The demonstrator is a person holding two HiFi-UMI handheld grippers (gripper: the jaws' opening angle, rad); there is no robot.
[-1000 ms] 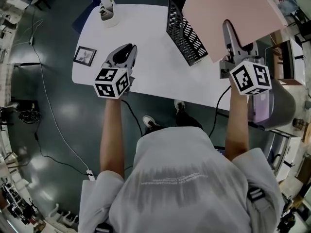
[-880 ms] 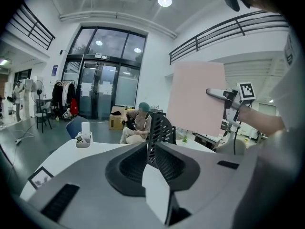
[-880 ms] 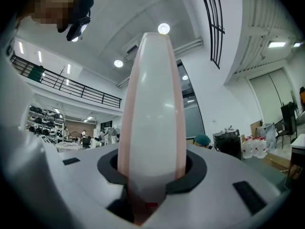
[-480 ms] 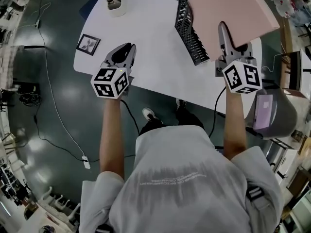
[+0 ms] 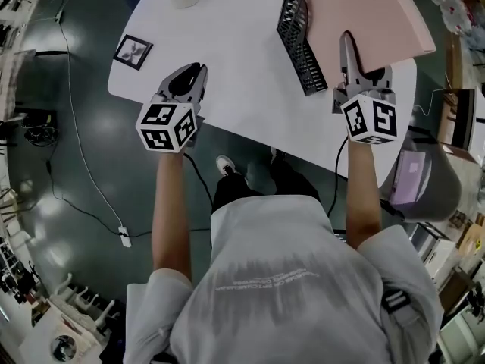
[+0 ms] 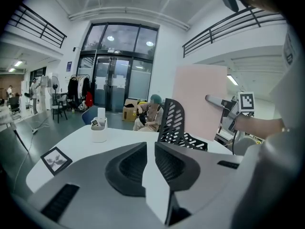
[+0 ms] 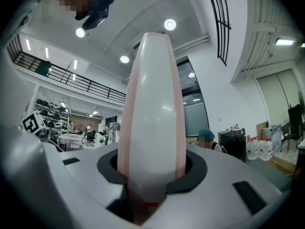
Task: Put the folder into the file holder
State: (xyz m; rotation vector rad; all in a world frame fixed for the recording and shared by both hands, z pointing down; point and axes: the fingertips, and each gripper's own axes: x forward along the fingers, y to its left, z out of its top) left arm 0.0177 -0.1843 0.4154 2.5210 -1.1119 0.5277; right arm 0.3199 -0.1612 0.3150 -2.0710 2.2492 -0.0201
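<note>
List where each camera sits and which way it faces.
Head view: on the person's head, looking steeply down at the table; shows torso, both forearms, left gripper, right gripper.
Left gripper view: on the left gripper, looking level across the table past its barely parted, empty jaws; shows the right forearm.
Right gripper view: on the right gripper, looking up at the ceiling along the clamped folder; shows the person's head.
Shared: head and left gripper views both show the file holder and folder.

Folder [image 5: 371, 14] and file holder [image 5: 298, 32] cross the top edge.
</note>
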